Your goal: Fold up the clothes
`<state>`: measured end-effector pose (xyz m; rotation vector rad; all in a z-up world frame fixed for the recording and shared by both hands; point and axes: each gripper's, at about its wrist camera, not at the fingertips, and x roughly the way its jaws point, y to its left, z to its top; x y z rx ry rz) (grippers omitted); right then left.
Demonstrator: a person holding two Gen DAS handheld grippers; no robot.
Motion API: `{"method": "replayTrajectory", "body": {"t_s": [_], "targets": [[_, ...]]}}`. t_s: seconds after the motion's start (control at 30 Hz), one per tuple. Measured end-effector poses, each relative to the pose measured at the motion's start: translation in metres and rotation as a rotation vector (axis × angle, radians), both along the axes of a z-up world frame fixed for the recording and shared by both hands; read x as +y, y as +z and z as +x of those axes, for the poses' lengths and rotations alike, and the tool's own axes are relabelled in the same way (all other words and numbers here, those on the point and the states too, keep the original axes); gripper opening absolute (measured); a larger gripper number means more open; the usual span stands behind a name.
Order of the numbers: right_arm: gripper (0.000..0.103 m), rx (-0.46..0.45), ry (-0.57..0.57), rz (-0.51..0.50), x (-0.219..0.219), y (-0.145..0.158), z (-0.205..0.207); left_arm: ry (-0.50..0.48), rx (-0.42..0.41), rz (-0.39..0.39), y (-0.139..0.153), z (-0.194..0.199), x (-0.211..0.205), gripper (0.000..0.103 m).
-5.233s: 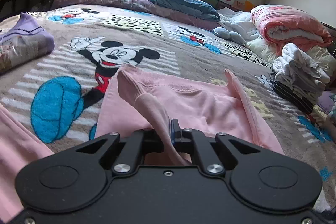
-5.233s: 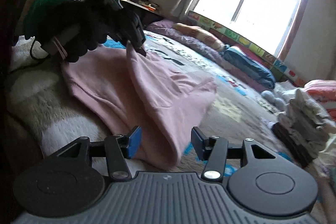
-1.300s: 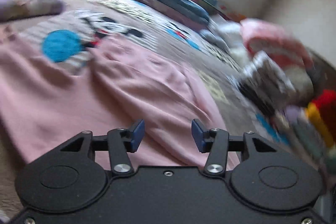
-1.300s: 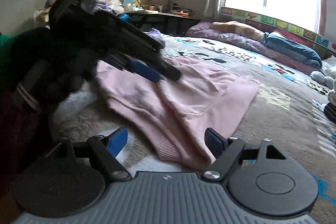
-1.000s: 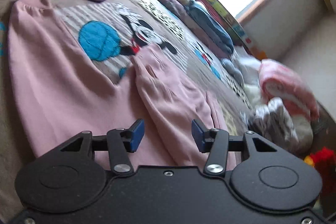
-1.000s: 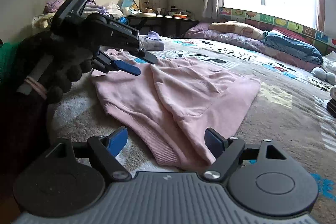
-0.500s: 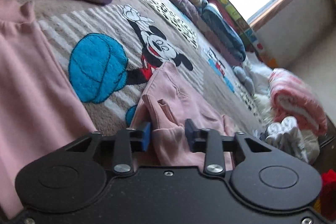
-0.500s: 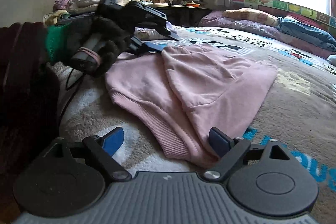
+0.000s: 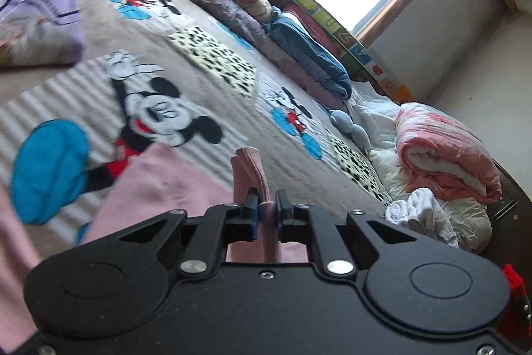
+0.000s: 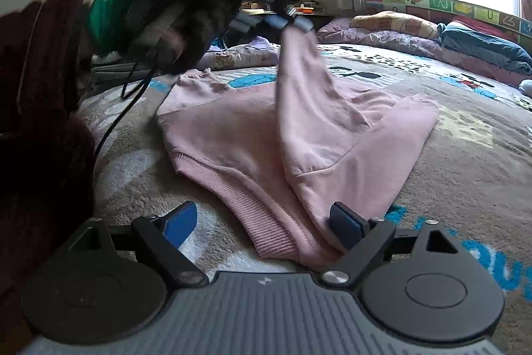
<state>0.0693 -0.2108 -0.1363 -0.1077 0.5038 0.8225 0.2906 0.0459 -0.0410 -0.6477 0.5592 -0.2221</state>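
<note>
A pink sweatshirt (image 10: 232,128) lies spread on the Mickey Mouse blanket (image 10: 465,135). My left gripper (image 9: 266,210) is shut on the ribbed cuff of its sleeve (image 9: 247,170) and holds it lifted above the bed; in the right wrist view the left gripper (image 10: 292,19) pulls the sleeve (image 10: 299,69) up from the body. My right gripper (image 10: 262,227) is open wide and empty, low over the sweatshirt's ribbed hem (image 10: 252,205) at the near edge.
A folded purple garment (image 9: 40,22) lies at the left of the bed. Rolled quilts and pillows (image 9: 299,55) line the far side under the window. A pink-white rolled duvet (image 9: 442,148) and white clothes (image 9: 419,212) sit at the right. A cable (image 10: 116,118) hangs from the left hand.
My left gripper closed on the sleeve cuff and lifted it up off the sweatshirt. My right gripper stayed open and moved slightly closer to the hem.
</note>
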Motion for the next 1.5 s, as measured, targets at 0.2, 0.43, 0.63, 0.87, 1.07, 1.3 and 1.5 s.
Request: {"method": "replayTrajectory", "body": {"t_s": [0.2,0.43,0.63,0.87,1.07,1.3,1.5], "targets": [[0.086,0.048,-0.011,0.076,-0.011,0.0,0.006,-0.019,0.031,0.047,0.012,0.03,-0.041,0.007],[0.086,0.107,-0.014,0.153,-0.021,-0.001,0.013,-0.022,0.086,0.117,0.001,0.061,-0.08,0.007],[0.086,0.153,-0.012,0.208,-0.029,-0.002,0.019,-0.021,0.123,0.208,-0.015,0.082,-0.108,0.007],[0.086,0.215,-0.012,0.28,-0.04,-0.003,0.027,-0.021,0.162,0.29,-0.035,0.098,-0.132,0.007],[0.086,0.254,-0.008,0.315,-0.046,-0.004,0.032,-0.03,0.166,0.38,-0.045,0.106,-0.152,0.007],[0.086,0.279,-0.009,0.339,-0.05,-0.004,0.034,-0.144,0.148,0.423,-0.048,0.115,-0.166,0.019],[0.085,0.294,-0.044,0.382,-0.062,-0.002,0.029,-0.187,0.043,0.385,-0.027,0.094,-0.129,0.023]]}}
